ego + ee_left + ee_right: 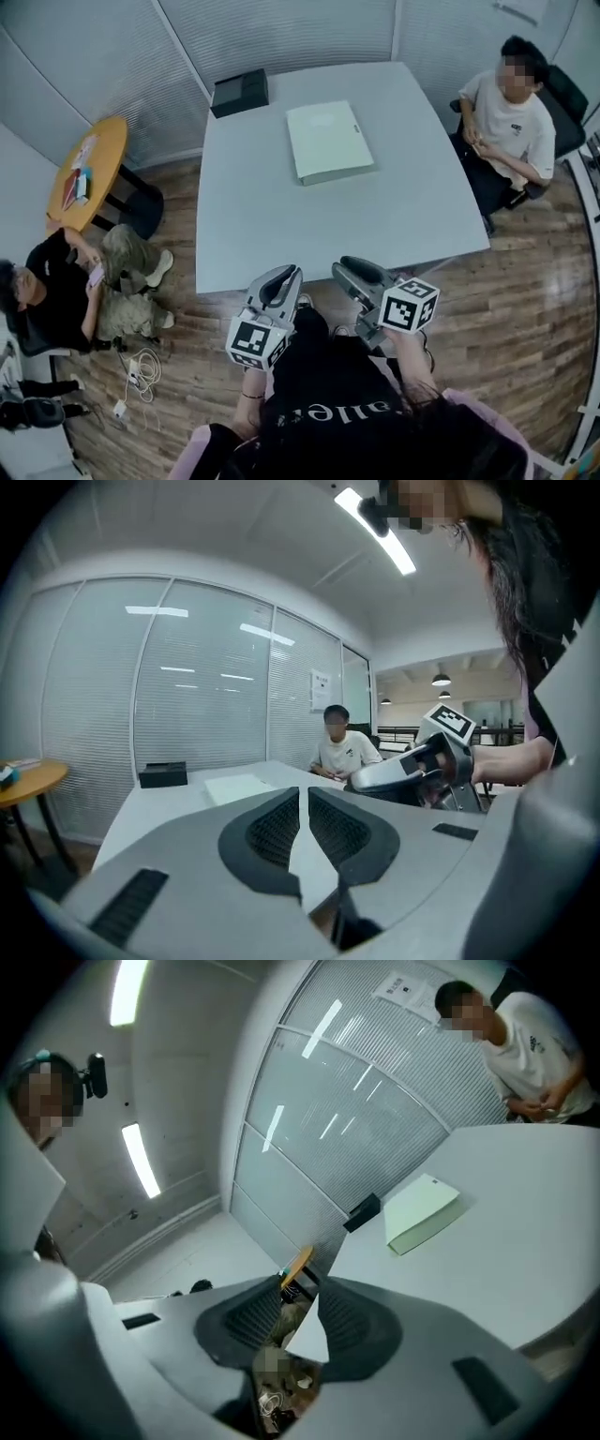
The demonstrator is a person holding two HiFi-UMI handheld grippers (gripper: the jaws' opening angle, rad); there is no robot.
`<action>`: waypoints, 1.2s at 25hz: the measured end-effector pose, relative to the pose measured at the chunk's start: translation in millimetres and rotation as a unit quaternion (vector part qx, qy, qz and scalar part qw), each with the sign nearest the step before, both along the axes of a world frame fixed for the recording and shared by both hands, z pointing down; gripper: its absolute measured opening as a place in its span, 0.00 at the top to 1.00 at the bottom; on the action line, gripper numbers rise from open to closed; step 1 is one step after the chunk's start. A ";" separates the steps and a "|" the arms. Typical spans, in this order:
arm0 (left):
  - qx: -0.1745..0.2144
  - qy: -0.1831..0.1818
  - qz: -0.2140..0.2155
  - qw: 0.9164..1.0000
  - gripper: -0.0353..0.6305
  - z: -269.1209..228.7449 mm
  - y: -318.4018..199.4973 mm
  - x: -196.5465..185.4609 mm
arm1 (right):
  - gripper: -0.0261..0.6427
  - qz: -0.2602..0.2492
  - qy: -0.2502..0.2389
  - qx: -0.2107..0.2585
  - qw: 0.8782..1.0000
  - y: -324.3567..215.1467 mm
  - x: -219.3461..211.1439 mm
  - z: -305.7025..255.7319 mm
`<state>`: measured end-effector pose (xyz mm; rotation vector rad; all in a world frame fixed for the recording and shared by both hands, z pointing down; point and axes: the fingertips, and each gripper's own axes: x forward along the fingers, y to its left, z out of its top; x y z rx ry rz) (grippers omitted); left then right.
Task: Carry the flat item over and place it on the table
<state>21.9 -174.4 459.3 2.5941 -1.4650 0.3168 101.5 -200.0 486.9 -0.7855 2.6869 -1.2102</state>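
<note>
The flat item (328, 141) is a pale green, book-like slab lying on the far half of the white table (281, 225); it also shows in the left gripper view (239, 787) and the right gripper view (422, 1213). Both grippers hover side by side at the table's near edge, well short of the item. My left gripper (281, 272) (304, 794) has its jaws together with nothing in them. My right gripper (349, 265) (300, 1293) stands a little open, a narrow gap between the pads, and holds nothing.
A black box (240, 92) sits at the table's far left corner. One person (511, 112) sits at the table's right side, another (56, 291) on the floor at left beside a round wooden table (89, 169). Cables (141, 370) lie on the wood floor.
</note>
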 end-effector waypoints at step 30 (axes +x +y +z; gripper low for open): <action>0.000 0.020 0.057 0.998 0.88 -9.8 124.6 -106.8 | 0.83 0.058 0.018 0.030 0.998 123.7 -109.1 -26.8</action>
